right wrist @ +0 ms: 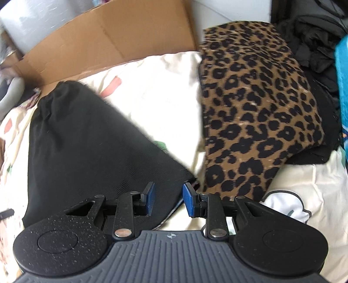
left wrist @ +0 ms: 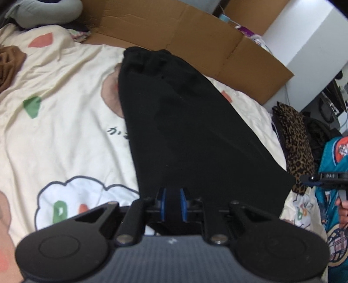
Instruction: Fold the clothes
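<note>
A black garment (left wrist: 178, 122) lies lengthwise on the cream printed duvet (left wrist: 65, 135), its gathered waistband at the far end. My left gripper (left wrist: 173, 204) is shut on the garment's near edge, black cloth pinched between the blue pads and pulled up off the bed. In the right wrist view the same black garment (right wrist: 91, 141) fills the left half. My right gripper (right wrist: 168, 199) stands open over its near right corner. Cloth shows in the gap beside the left pad, and the right pad (right wrist: 188, 200) is clear of it.
A folded leopard-print garment (right wrist: 256, 113) lies on the bed to the right, atop dark clothes (right wrist: 313, 58). Flattened cardboard (left wrist: 184, 32) runs along the bed's far side. A brown garment (left wrist: 9, 63) and a grey cushion (left wrist: 43, 10) sit far left. A person's teal top (left wrist: 335, 174) is at right.
</note>
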Demonstrator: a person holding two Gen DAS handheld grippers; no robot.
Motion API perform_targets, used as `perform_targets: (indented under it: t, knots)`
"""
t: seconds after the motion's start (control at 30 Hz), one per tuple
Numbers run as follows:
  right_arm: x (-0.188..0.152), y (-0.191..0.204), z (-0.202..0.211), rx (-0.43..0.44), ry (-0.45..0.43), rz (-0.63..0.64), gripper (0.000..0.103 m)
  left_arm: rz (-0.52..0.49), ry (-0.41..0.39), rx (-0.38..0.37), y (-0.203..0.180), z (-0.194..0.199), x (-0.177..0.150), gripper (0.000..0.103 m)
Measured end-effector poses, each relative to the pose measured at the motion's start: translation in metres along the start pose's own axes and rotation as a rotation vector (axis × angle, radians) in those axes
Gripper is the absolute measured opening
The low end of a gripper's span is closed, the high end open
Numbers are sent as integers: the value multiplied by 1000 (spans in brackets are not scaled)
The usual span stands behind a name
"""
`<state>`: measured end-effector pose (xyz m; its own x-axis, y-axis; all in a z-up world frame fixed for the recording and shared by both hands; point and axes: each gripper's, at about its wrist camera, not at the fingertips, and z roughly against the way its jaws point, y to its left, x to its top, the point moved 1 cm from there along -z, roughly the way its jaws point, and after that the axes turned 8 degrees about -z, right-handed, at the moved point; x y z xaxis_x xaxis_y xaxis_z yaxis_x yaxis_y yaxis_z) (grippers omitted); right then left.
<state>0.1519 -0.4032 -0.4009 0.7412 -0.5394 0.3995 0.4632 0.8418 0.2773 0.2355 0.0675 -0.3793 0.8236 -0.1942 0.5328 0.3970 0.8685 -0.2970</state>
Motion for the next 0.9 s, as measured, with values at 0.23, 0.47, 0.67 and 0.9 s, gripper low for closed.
perform_targets:
  t: [0.23,0.47,0.67,0.9]
  knots:
    - [1,-6,-16,-9,-13,-11,34,10,52,-21,-9,-30,-16,14]
    - [-3,-2,-41,-58,17,18,34,41,114,-80,-19,-33,-42,14]
    - [-4,-6,-60,-108,45,5,35,109,146,-148,-25,-19,-71,20]
    - [-2,-8,-70,-113,55,0,35,314,141,-229,-6,-10,-94,32]
